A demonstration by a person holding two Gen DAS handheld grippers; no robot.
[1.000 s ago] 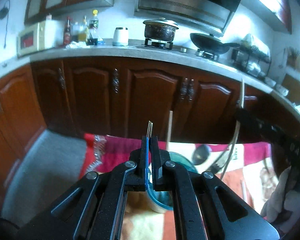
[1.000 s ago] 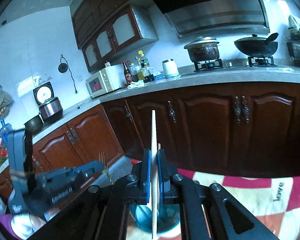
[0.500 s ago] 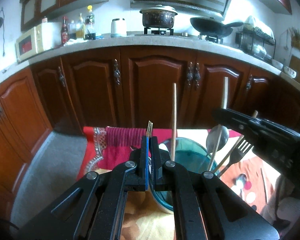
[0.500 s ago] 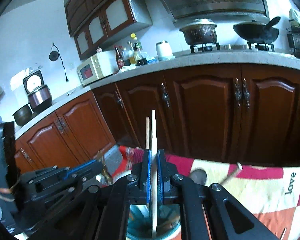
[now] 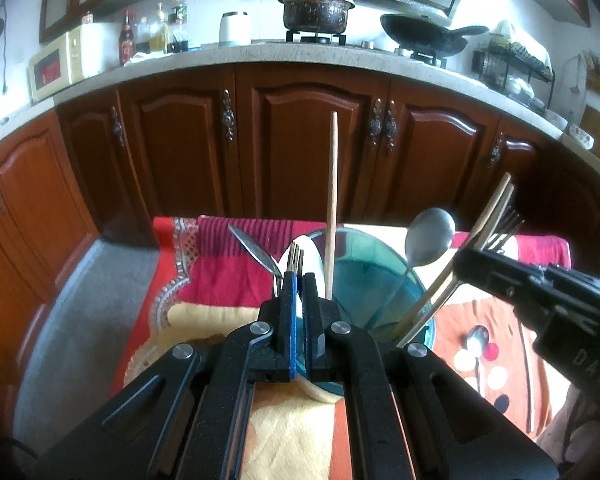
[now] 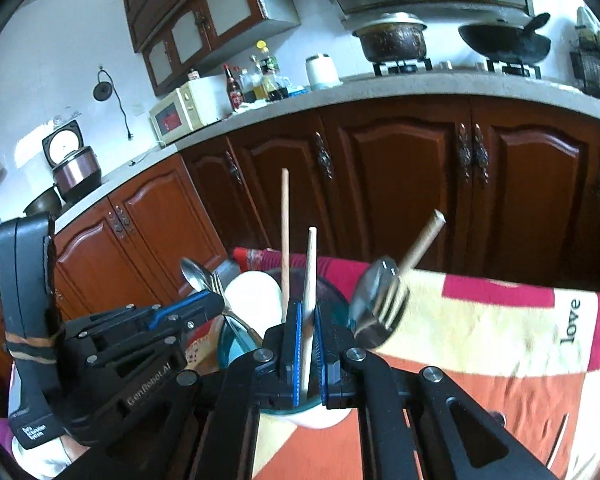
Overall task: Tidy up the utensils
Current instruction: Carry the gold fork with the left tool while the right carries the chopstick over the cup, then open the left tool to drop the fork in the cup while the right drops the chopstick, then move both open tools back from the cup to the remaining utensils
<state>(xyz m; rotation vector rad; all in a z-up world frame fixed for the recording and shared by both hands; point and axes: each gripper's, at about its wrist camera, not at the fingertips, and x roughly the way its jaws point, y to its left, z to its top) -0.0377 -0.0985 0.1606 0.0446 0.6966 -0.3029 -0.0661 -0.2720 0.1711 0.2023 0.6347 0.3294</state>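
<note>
Dim daylight, fisheye-warped, blurred edges

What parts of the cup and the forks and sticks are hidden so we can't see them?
- Cup: bottom hidden by left gripper, left wrist view.
- Fork in left gripper: only tines show; handle hidden between the fingers.
- Chopstick in right gripper: lower end hidden, right wrist view.
- Spoon and fork: blurred, right wrist view.

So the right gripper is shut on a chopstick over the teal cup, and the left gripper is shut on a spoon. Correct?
Not quite. The left gripper is shut on a fork: the left wrist view shows tines sticking out past its tips, and a spoon lies beside it. The rest holds: the right gripper is shut on a chopstick over the teal cup.
</note>
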